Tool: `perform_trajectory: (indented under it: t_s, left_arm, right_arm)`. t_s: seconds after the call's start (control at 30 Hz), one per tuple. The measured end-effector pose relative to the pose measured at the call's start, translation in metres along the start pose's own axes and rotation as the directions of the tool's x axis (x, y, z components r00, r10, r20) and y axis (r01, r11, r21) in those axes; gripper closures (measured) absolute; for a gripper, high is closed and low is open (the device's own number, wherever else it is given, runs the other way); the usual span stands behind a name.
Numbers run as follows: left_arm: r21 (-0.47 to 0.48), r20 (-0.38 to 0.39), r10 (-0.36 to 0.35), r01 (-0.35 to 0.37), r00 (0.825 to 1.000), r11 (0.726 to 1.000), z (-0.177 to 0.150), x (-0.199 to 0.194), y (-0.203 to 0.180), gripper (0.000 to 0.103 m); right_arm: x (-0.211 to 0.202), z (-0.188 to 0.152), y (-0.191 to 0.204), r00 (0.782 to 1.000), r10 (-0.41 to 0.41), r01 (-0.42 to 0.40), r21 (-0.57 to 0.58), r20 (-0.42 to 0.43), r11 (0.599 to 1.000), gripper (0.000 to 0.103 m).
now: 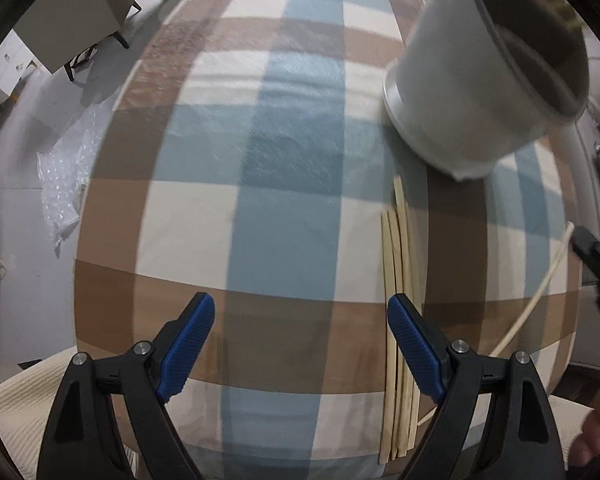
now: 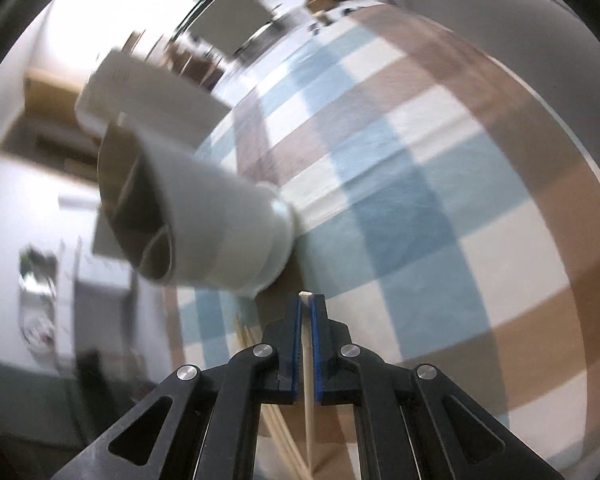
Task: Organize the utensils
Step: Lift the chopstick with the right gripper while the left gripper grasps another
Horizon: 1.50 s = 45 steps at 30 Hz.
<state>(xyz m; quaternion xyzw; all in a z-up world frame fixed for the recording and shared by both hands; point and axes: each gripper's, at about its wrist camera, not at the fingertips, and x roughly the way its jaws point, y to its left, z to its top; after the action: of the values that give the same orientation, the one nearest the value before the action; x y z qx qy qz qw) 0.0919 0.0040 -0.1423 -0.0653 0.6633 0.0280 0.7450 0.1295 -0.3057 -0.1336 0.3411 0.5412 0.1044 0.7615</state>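
chopsticks [image 1: 400, 320] are lying in a loose bundle on the checked cloth [image 1: 284, 208], and going left to right in the left wrist view, the left gripper [image 1: 300, 344] is hanging over bare cloth with its blue jaws standing wide apart and nothing between them. the bundle is sitting just at its right-hand finger, partly passing behind that finger, with its long axis running away from the camera toward the grey holder cup [image 1: 488, 68] standing beyond the far end. further right, a single chopstick [image 1: 540, 292] is slanting through the air, pinched in the right gripper [image 1: 596, 260] at the frame's edge. in the right wrist view the right gripper [image 2: 307, 300] is clamping that chopstick [image 2: 308, 360] lengthwise between its closed pads, its tip poking out just past the fingertips. the holder cup [image 2: 220, 232] is sitting ahead and to the left of that tip, near but apart, its open mouth facing left in this blurred view. judging from this, the right hand is the nearer one to the cup, and dropping the stick in would call for swinging the tip up over the rim, while the left would need to shift rightward to straddle the bundle across its length.
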Motion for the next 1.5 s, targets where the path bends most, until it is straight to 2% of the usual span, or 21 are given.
perform_trajectory:
  t_s: [0.23, 0.37, 0.43, 0.53, 0.67, 0.7, 0.77, 0.9, 1.0, 1.07, 1.1, 1.17, 1.27, 1.33, 1.5]
  left_arm:
    - [0.031, -0.025, 0.067, -0.066, 0.997, 0.997, -0.001, 0.013, -0.012, 0.018]
    - [0.013, -0.033, 0.057, -0.056, 0.998, 0.998, 0.002, 0.013, -0.007, 0.018]
    - [0.014, -0.031, 0.081, -0.081, 0.996, 0.997, 0.004, 0.015, -0.006, 0.016]
    - [0.004, -0.031, 0.075, -0.075, 0.997, 0.997, 0.008, 0.017, -0.006, 0.016]
    - [0.004, -0.016, 0.092, -0.092, 0.996, 0.996, 0.015, 0.018, -0.007, 0.020]
    - [0.002, -0.012, 0.090, -0.090, 0.996, 0.996, 0.018, 0.017, -0.007, 0.022]
    - [-0.011, -0.003, 0.070, -0.070, 0.998, 0.997, 0.022, 0.015, -0.007, 0.036]
    - [0.010, 0.021, 0.066, -0.066, 0.998, 0.998, 0.026, 0.015, -0.015, 0.056]
    - [0.038, 0.047, 0.059, -0.061, 0.997, 0.997, 0.029, 0.015, -0.024, 0.076]
    - [0.059, 0.059, 0.050, -0.053, 0.997, 0.997, 0.028, 0.015, -0.029, 0.097]
    - [0.069, 0.061, 0.039, -0.043, 0.997, 0.997, 0.026, 0.015, -0.028, 0.101]
    - [0.071, 0.066, 0.033, -0.038, 0.997, 0.997, 0.023, 0.015, -0.026, 0.102]
    - [0.031, 0.062, -0.027, 0.025, 0.998, 0.999, 0.025, 0.012, -0.009, 0.103]
    - [0.018, 0.084, -0.042, 0.040, 0.996, 0.999, 0.025, 0.005, -0.003, 0.103]
    - [0.001, 0.141, -0.109, 0.110, 0.984, 0.994, 0.022, -0.016, 0.021, 0.103]
  right_arm:
    - [0.007, 0.003, -0.003, 1.000, 0.013, -0.012, 0.034, -0.016, 0.999, 0.103]
    - [0.008, 0.001, -0.009, 0.999, 0.020, -0.018, 0.050, -0.042, 0.999, 0.103]
    - [0.010, -0.001, -0.006, 0.999, 0.017, -0.015, 0.035, -0.051, 0.999, 0.102]
    - [0.012, -0.003, -0.002, 0.998, -0.003, 0.003, 0.004, -0.061, 1.000, 0.100]
    - [0.017, -0.005, -0.002, 0.997, -0.018, 0.018, 0.000, -0.069, 1.000, 0.100]
    - [0.018, -0.005, -0.002, 0.997, -0.031, 0.031, -0.004, -0.067, 1.000, 0.100]
    - [0.020, -0.005, -0.003, 0.996, -0.053, 0.052, -0.013, -0.065, 0.999, 0.100]
    - [0.022, -0.005, -0.004, 0.995, -0.074, 0.073, -0.015, -0.065, 0.997, 0.100]
    - [0.024, -0.005, -0.004, 0.993, -0.099, 0.097, -0.032, -0.062, 0.995, 0.099]
    - [0.026, -0.004, -0.005, 0.991, -0.114, 0.112, -0.043, -0.064, 0.993, 0.092]
    - [0.027, -0.003, -0.006, 0.990, -0.126, 0.123, -0.045, -0.065, 0.991, 0.091]
    - [0.028, -0.002, -0.007, 0.988, -0.136, 0.133, -0.047, -0.066, 0.990, 0.086]
    - [0.031, 0.000, -0.006, 0.982, -0.175, 0.171, -0.066, -0.063, 0.983, 0.082]
    - [0.035, 0.002, -0.006, 0.979, -0.194, 0.189, -0.069, -0.065, 0.979, 0.078]
    - [0.048, 0.004, 0.003, 0.972, -0.223, 0.214, -0.108, -0.078, 0.971, 0.078]
